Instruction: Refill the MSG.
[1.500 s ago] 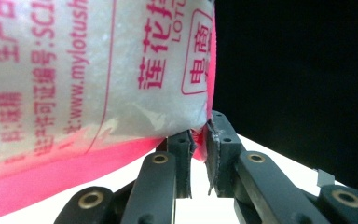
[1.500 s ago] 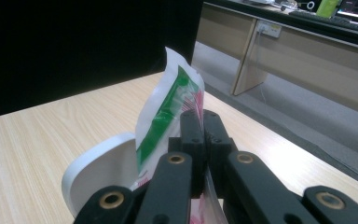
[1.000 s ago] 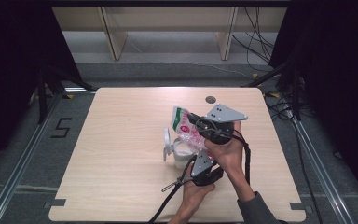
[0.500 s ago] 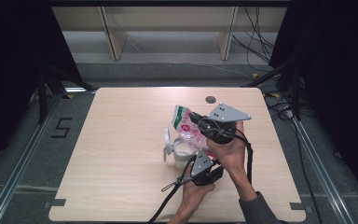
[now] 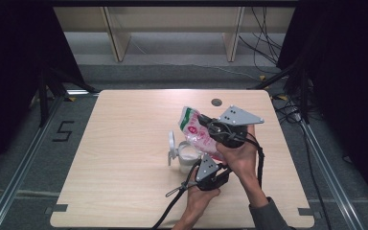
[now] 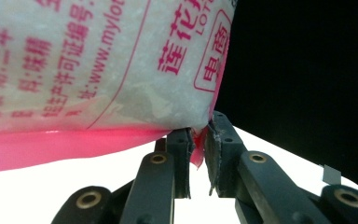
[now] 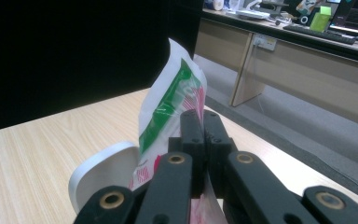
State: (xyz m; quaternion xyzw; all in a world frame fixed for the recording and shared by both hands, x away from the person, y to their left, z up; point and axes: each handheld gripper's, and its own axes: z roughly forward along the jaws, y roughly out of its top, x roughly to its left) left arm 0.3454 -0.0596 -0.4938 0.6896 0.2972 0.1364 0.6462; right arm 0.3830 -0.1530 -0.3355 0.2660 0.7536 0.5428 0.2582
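A plastic bag of white grains, printed in pink and green, hangs tilted above a clear jar with white contents. The jar's white lid is flipped open to the left. My right gripper is shut on the bag's upper edge. In the right gripper view its jaws pinch the film of the bag, with the lid below. My left gripper sits lower, near the jar. In the left gripper view it is shut on the pink bottom corner of the bag.
The wooden table has a dark round grommet near its far edge. Both forearms come in from the bottom right. Cables trail from the grippers toward the near edge. Shelf legs stand on the floor behind the table.
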